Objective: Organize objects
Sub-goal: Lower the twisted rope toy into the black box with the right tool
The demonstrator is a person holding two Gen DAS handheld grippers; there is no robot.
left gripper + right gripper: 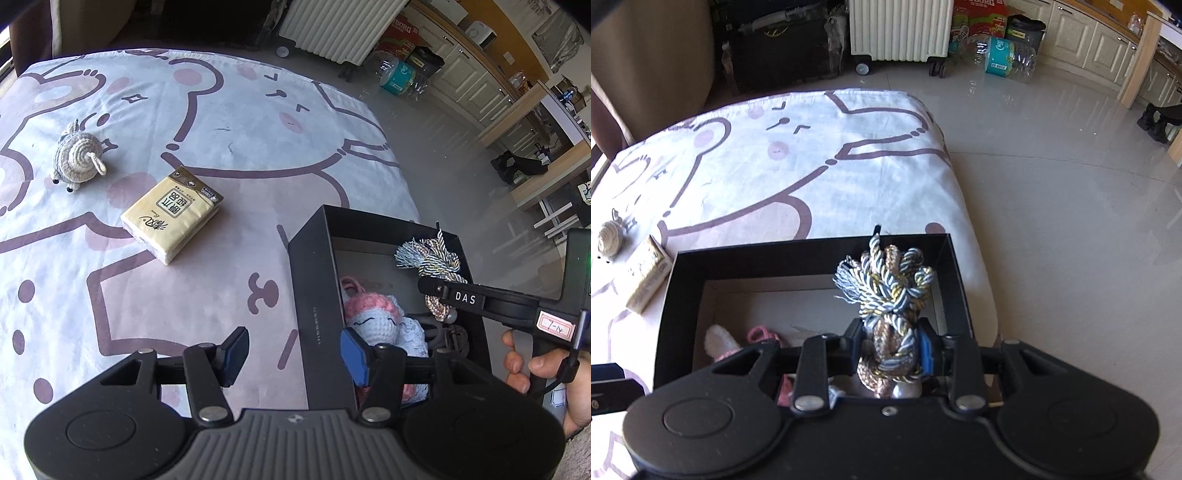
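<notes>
A black open box (pixel 317 295) (pixel 683 295) stands at the table's right edge. Inside lie a pink and white crochet doll (pixel 373 321) (pixel 720 343) and a dark object (pixel 447 336). My right gripper (pixel 890 350) (pixel 439 288) is shut on a braided rope knot (pixel 890 291) (pixel 428 258) and holds it above the box's right part. My left gripper (pixel 291 350) is open and empty, its jaws astride the box's left wall. A yellow tissue pack (pixel 171 214) (pixel 646 277) and a grey rope toy animal (pixel 77 155) (pixel 609 240) lie on the cloth to the left.
The table has a white cloth with pink cartoon bears (pixel 221 110) (pixel 812 166); its right edge drops to a tiled floor (pixel 1071 221). A white radiator (pixel 899 29), a water bottle (pixel 1004 55) and cabinets (pixel 1089 40) stand beyond. A chair (pixel 650 66) stands at the far left.
</notes>
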